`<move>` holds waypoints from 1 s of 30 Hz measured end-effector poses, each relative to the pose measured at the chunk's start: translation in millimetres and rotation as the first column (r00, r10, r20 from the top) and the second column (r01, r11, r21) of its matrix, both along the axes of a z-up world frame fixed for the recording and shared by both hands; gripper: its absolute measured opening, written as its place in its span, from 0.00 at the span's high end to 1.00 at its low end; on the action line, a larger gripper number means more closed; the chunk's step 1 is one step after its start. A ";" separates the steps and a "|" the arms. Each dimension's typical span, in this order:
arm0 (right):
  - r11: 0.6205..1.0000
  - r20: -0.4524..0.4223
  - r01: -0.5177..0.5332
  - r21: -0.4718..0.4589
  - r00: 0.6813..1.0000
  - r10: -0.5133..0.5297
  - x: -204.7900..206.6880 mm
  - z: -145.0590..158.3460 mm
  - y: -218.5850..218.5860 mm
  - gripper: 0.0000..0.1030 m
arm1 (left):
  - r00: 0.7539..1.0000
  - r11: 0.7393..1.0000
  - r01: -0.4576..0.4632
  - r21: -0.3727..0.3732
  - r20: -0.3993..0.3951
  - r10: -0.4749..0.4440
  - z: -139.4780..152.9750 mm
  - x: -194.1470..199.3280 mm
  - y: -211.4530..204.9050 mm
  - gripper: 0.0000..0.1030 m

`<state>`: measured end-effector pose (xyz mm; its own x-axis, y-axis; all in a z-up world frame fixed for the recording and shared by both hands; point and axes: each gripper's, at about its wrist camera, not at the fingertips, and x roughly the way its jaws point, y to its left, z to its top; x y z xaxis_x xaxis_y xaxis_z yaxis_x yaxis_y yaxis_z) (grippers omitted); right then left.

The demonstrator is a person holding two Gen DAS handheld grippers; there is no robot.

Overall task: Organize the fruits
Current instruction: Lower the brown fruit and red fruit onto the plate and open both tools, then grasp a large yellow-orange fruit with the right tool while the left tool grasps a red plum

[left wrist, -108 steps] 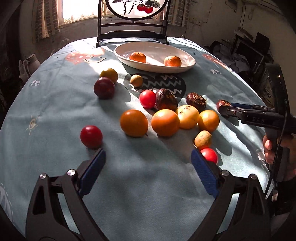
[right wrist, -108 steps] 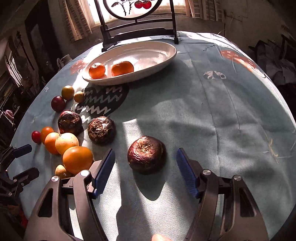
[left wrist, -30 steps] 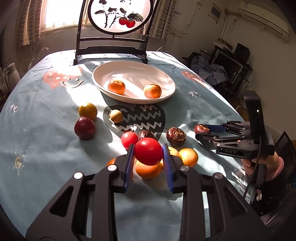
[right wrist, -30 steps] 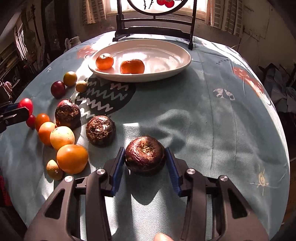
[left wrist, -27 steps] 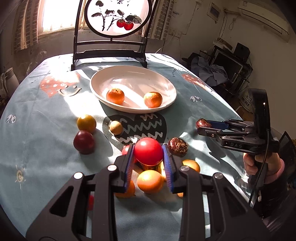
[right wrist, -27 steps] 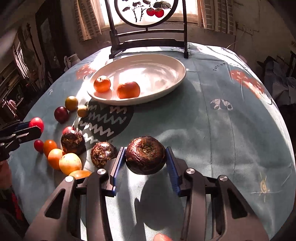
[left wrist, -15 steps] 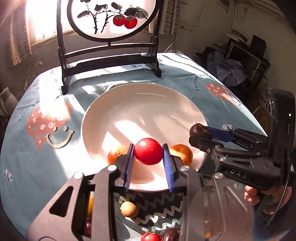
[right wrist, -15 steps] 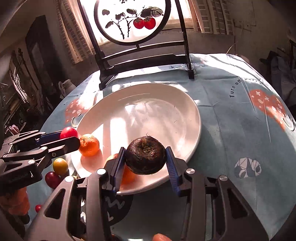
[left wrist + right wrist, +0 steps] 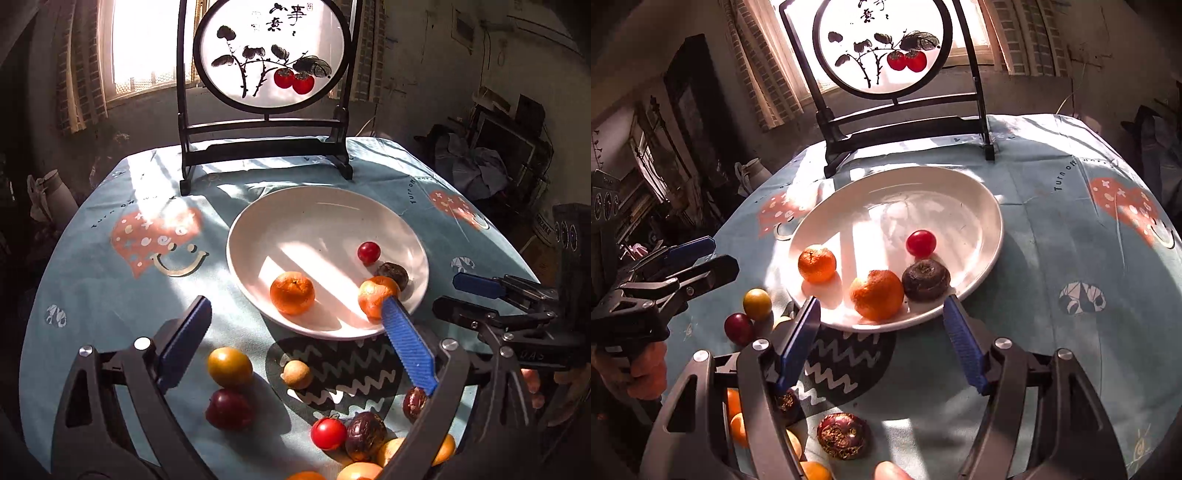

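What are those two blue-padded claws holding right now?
Nothing. The left gripper and right gripper are both opening, empty; the small red tomato and dark wrinkled fruit lie on the white plate.

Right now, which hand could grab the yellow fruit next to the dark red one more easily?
Probably the left. The left hand-held gripper, jaws opening and empty, has the yellow fruit just below its blue fingers. The right hand-held gripper sits further off, beside the plate.

We see a lived-in home room: a round table under a printed tablecloth (image 9: pixel 110 266), a painted persimmon screen (image 9: pixel 271 55), curtained window (image 9: pixel 144 44), cluttered shelves (image 9: pixel 639 192).
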<state>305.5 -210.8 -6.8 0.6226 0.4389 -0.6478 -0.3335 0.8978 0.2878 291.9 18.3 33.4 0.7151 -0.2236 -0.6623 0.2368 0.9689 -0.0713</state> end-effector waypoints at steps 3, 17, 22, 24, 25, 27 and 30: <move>0.999 -0.008 -0.036 0.011 0.999 0.037 -39.5 -9.2 2.8 0.33 | 0.999 0.999 -0.041 -0.007 -0.014 0.041 -12.6 -40.4 22.1 0.06; 0.997 -0.104 -0.081 -0.013 0.991 0.080 -111.9 -53.2 24.1 0.37 | 0.995 0.993 -0.029 -0.116 -0.102 0.017 -75.5 -144.6 63.1 0.06; 0.996 -0.116 -0.091 -0.021 0.989 0.088 -107.9 -56.4 31.5 0.43 | 0.995 0.991 -0.014 -0.132 -0.099 0.001 -76.6 -142.2 62.6 0.06; 0.996 -0.128 -0.092 -0.015 0.988 0.089 -105.5 -58.0 32.5 0.44 | 0.996 0.991 -0.002 -0.134 -0.088 -0.010 -76.0 -144.3 61.7 0.06; 0.996 -0.133 -0.092 -0.015 0.987 0.089 -104.5 -58.7 32.8 0.45 | 0.996 0.991 0.000 -0.133 -0.084 -0.011 -75.8 -145.0 61.3 0.06; 0.995 -0.144 -0.096 -0.012 0.985 0.093 -102.4 -60.2 33.6 0.47 | 0.996 0.992 0.001 -0.130 -0.083 -0.012 -75.9 -145.3 60.7 0.06; 0.996 -0.156 -0.092 -0.005 0.984 0.090 -100.4 -62.1 32.6 0.54 | 0.997 0.992 0.003 -0.123 -0.081 -0.013 -76.6 -145.1 60.3 0.06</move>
